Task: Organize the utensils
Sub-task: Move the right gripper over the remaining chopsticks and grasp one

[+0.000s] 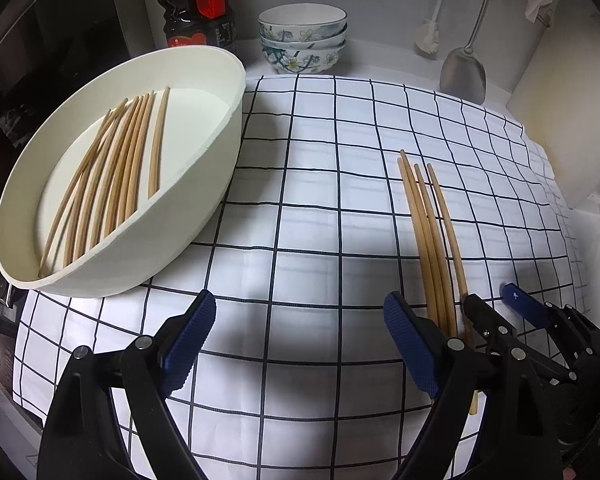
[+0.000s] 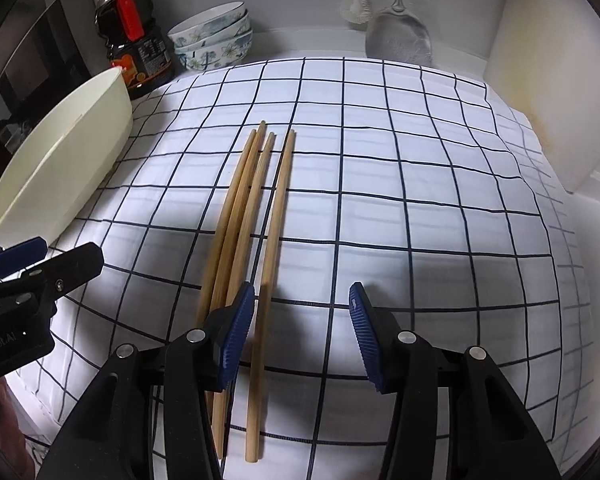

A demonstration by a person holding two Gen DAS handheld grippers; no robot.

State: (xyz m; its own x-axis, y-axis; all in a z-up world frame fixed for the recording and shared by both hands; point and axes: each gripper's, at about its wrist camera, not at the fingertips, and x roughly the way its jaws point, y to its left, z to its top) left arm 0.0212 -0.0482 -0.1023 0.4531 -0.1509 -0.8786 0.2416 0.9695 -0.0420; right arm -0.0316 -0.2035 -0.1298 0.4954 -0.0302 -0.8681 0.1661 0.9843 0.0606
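Four wooden chopsticks (image 2: 256, 216) lie side by side on the checked cloth (image 2: 420, 200). My right gripper (image 2: 300, 332) hovers over their near ends, open. The rightmost stick runs between its blue pads (image 2: 236, 332) untouched, and the other three pass under the left finger. Several more chopsticks (image 1: 112, 168) lie in a cream oval tub (image 1: 236, 120) at the left. Open wide, my left gripper (image 1: 300, 340) holds nothing above bare cloth, just left of the four chopsticks (image 1: 432, 240). Each wrist view shows the other hand: the right gripper (image 1: 496, 308) and the left gripper (image 2: 48, 260).
A dark sauce bottle (image 1: 198, 4) and stacked floral bowls (image 1: 302, 36) stand at the back. A metal spatula (image 1: 462, 68) and a white brush (image 1: 430, 36) hang on the back wall. A pale wall (image 2: 540, 80) bounds the right side and a dark appliance (image 1: 32, 40) the left.
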